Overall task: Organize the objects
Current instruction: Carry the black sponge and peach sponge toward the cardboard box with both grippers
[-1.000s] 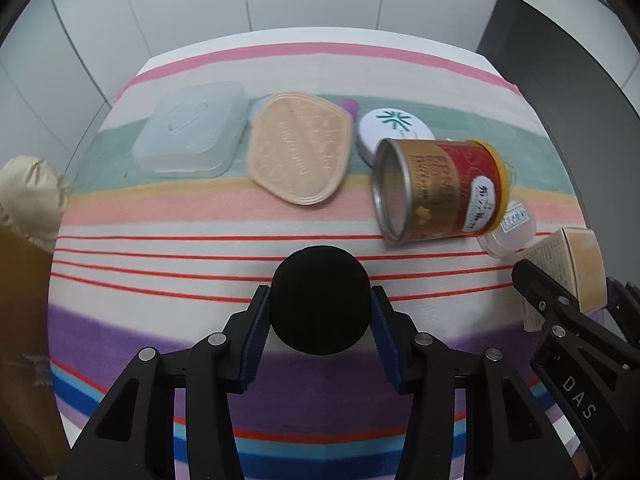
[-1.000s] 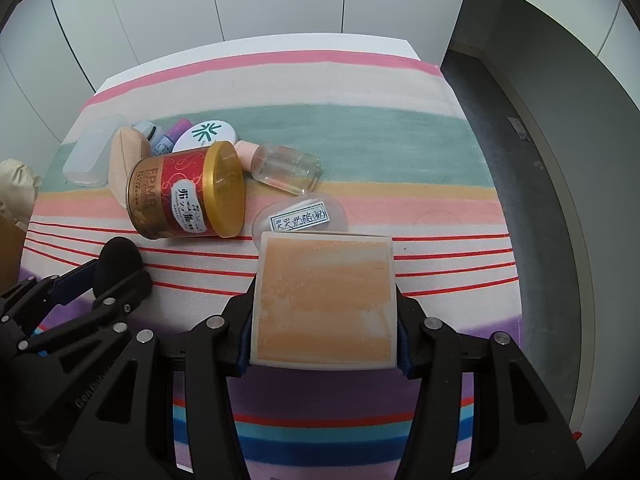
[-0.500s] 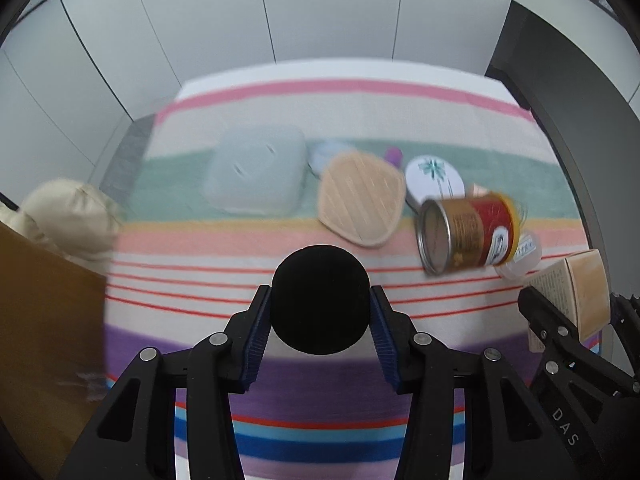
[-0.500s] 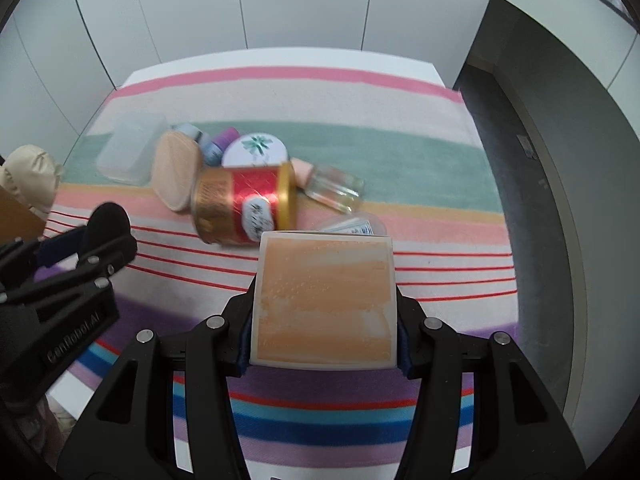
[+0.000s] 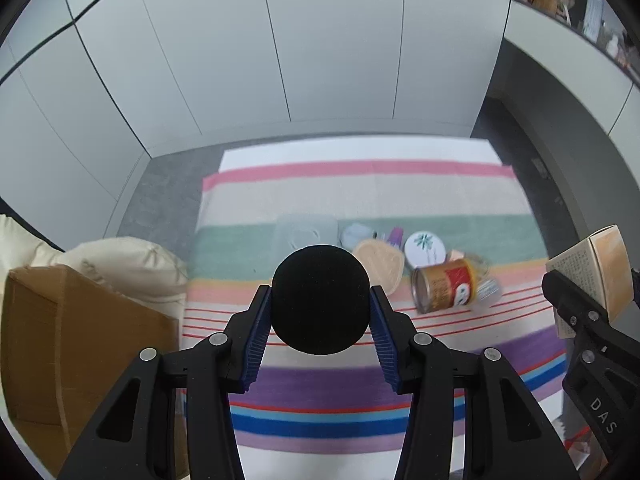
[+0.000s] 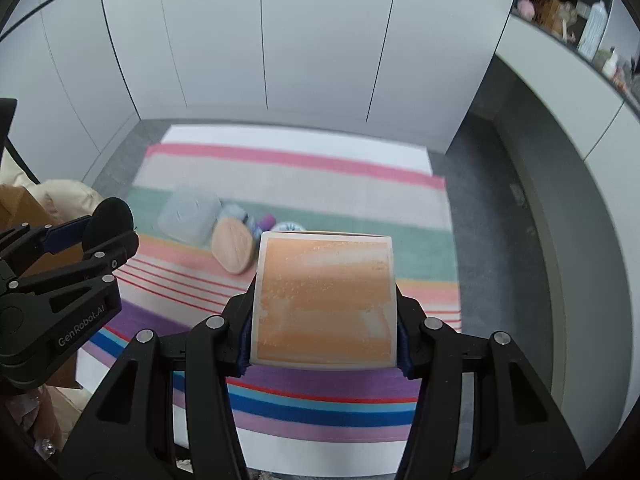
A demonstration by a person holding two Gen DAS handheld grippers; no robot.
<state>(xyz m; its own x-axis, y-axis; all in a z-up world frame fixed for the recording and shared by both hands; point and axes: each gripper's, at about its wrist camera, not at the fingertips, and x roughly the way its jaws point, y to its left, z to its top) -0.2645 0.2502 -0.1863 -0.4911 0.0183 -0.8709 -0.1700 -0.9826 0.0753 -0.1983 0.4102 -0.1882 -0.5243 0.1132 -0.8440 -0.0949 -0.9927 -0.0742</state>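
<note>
My left gripper (image 5: 320, 308) is shut on a black round sponge ball (image 5: 320, 300), held high above the striped cloth (image 5: 360, 192). My right gripper (image 6: 324, 312) is shut on an orange box (image 6: 324, 296); the same orange box (image 5: 600, 268) shows at the right edge of the left wrist view. Far below on the cloth lie a red and gold tin (image 5: 448, 284) on its side, a beige puff (image 5: 380, 264), a white round jar (image 5: 424, 246) and a clear plastic case (image 5: 306, 230). The left gripper (image 6: 108, 236) with its black ball (image 6: 108, 222) appears at the left of the right wrist view.
A brown cardboard box (image 5: 72, 340) and a cream cushion (image 5: 128, 268) sit left of the table. White wall panels (image 5: 320, 60) stand behind. A grey floor (image 6: 520, 220) runs along the right, with a shelf of small items (image 6: 580, 12) above.
Both grippers have risen well above the table with their loads still held. The objects on the cloth now look much smaller and farther away, and more wall shows.
</note>
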